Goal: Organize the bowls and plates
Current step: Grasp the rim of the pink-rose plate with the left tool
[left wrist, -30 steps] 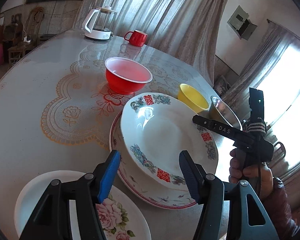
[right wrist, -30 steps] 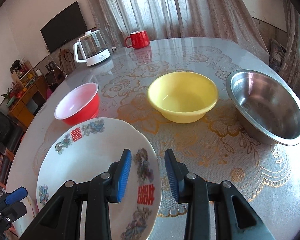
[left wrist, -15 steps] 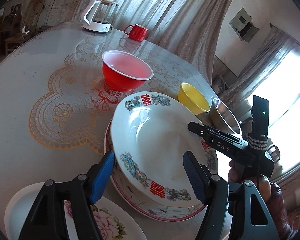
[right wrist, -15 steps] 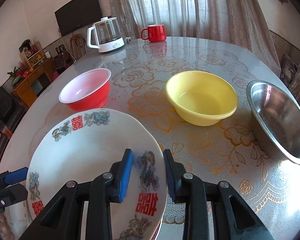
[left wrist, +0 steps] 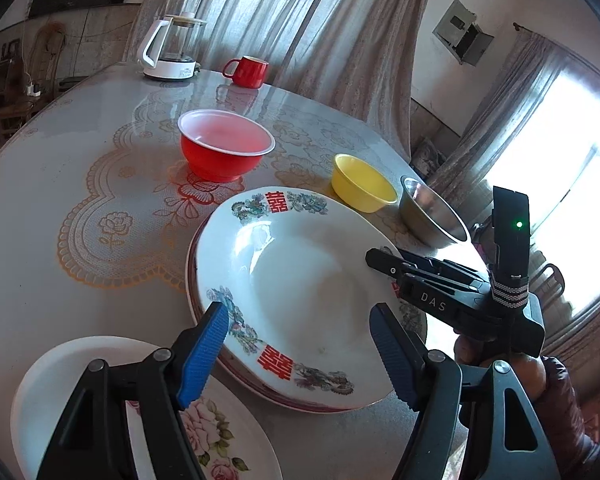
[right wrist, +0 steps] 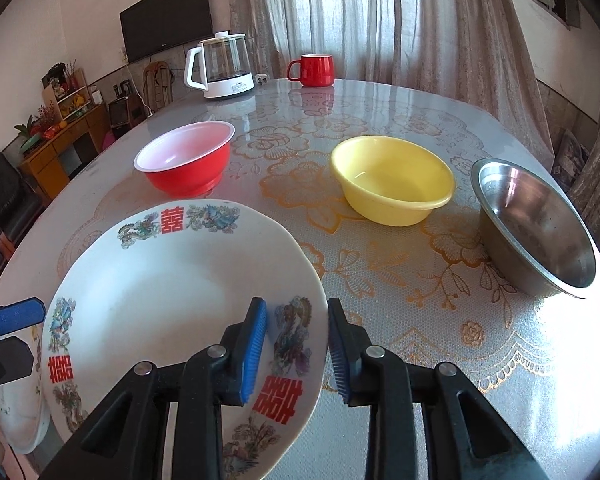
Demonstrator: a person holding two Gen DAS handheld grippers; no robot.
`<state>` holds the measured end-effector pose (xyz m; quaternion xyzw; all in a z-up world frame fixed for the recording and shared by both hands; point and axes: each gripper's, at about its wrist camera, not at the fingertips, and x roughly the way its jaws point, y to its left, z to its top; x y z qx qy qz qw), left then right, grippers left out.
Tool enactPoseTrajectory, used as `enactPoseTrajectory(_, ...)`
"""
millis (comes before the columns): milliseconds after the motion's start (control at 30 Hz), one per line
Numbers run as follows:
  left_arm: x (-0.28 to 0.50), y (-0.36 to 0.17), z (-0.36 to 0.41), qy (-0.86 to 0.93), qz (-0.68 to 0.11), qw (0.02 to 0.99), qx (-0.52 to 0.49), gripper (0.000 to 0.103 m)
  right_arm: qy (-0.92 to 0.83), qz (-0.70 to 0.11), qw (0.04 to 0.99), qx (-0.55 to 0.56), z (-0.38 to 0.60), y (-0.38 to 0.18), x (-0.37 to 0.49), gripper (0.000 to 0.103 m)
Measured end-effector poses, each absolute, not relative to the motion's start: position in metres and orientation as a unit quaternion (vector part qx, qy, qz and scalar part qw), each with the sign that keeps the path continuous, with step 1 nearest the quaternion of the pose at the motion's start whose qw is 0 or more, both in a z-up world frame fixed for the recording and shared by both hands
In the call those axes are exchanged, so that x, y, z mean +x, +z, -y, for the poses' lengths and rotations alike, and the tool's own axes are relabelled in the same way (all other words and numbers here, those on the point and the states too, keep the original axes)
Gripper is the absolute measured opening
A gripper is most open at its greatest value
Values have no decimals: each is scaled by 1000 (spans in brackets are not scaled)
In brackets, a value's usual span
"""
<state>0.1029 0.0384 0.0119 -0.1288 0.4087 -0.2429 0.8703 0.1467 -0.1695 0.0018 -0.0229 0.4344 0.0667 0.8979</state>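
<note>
A white plate (left wrist: 300, 280) (right wrist: 160, 280) with red characters and painted birds rests tilted on a red-rimmed plate (left wrist: 189, 268). My right gripper (right wrist: 296, 346) (left wrist: 388, 272) is shut on its right rim, one pad on the top face and one under the edge. My left gripper (left wrist: 300, 344) is open, with its blue fingers on either side of the plate's near rim and not touching it. A white rose-patterned plate (left wrist: 60, 392) (right wrist: 16, 420) lies at the near left. Behind stand a red bowl (left wrist: 224, 152) (right wrist: 184, 160), a yellow bowl (left wrist: 362, 184) (right wrist: 392, 180) and a steel bowl (left wrist: 432, 216) (right wrist: 536, 228).
The round table (left wrist: 40, 200) has a lace-patterned glossy cover. At its far side stand a glass kettle (left wrist: 172, 48) (right wrist: 224, 64) and a red mug (left wrist: 246, 72) (right wrist: 312, 70). Curtains hang behind, and a person's hand (left wrist: 500, 360) holds the right gripper.
My left gripper's fingers have spread wider. The right gripper has rolled and closed a little on the plate's rim, and the decorated plate has shifted over the plate below.
</note>
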Motion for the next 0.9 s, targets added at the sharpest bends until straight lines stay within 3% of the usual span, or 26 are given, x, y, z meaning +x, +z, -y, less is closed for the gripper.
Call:
enactPoseTrajectory(633,86,14,-73,-168,-400,891,-134,75,63,-458,886,42,177,-5,120,39)
enactPoseTrajectory(900,74,17,-102,-143,-393,899,-134,78,67,-424,902,44,183,24,91,42)
